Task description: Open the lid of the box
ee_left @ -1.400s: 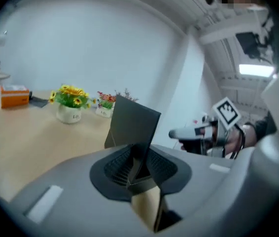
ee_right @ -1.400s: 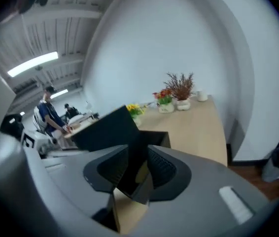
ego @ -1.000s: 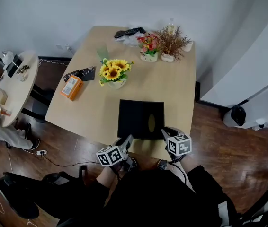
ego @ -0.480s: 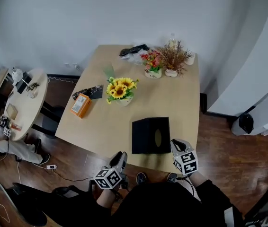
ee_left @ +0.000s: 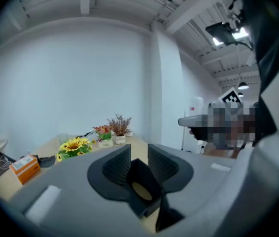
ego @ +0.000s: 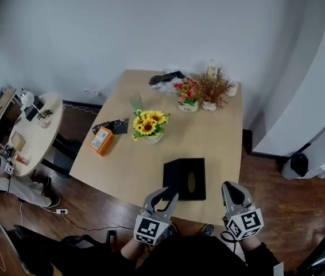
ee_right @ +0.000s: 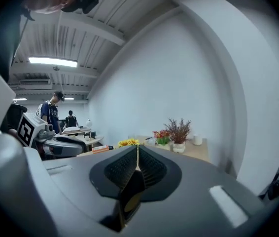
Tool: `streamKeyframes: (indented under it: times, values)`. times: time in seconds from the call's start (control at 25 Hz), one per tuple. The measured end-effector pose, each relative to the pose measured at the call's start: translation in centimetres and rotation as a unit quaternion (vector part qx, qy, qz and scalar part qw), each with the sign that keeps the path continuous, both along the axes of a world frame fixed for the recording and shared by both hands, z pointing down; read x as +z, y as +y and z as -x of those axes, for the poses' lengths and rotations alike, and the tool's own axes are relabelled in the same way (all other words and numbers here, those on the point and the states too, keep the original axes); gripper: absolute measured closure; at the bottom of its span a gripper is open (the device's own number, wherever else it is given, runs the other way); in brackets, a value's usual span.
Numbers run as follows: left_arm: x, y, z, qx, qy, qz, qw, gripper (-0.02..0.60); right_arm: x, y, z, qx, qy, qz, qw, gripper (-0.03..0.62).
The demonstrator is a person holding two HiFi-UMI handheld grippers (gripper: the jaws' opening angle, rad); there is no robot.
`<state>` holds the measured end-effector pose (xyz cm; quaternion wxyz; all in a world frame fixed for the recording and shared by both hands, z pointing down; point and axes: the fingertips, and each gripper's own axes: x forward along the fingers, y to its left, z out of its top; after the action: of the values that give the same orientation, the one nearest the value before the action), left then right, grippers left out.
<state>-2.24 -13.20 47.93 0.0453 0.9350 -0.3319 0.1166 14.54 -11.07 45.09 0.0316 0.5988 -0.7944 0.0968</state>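
Observation:
The black box (ego: 180, 177) sits near the table's front edge, its lid flat on top with an oval opening (ego: 192, 181). My left gripper (ego: 163, 195) hovers just short of the box's near left corner, its jaws a narrow gap apart with nothing between them. In the left gripper view the left gripper (ee_left: 138, 152) frames the box (ee_left: 142, 189) through that gap. My right gripper (ego: 229, 186) is to the right of the box, off its near right corner, touching nothing. In the right gripper view the right gripper (ee_right: 137, 149) has its pads pressed together, the box (ee_right: 129, 194) below them.
A pot of sunflowers (ego: 149, 124), an orange carton (ego: 101, 140), a pink flower pot (ego: 188, 94) and a dried plant (ego: 211, 88) stand farther back on the wooden table (ego: 225, 137). A round side table (ego: 27, 122) is at the left. People stand in the background (ee_right: 51, 113).
Both grippers have drawn back from the box's near edge toward the person. The right jaws have closed. The head view has lifted and shows more of the wall.

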Motion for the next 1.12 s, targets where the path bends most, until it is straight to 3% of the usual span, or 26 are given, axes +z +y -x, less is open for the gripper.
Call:
streamKeyframes:
  times: [0.12, 0.28, 0.76, 1.12]
  values:
    - [-0.6, 0.3, -0.5, 0.002, 0.011, -0.002, 0.9999, 0.494, -2.1, 0.9, -0.2, 0.002, 0.007, -0.038, 0.999, 0.585]
    - [-1.2, 0.4, -0.5, -0.001, 0.019, -0.006, 0.9998, 0.499, -3.1, 1.5, -0.3, 0.004, 0.004, -0.054, 0.999, 0.586]
    - [-1.2, 1.2, -0.5, -0.003, 0.016, -0.009, 0.9998, 0.500, -3.5, 1.7, 1.7, -0.043, 0.025, -0.061, 0.997, 0.594]
    - [-1.1, 1.0, -0.2, -0.017, 0.022, -0.001, 0.9996, 0.502, -3.1, 1.3, 1.4, -0.038, 0.021, -0.056, 0.998, 0.594]
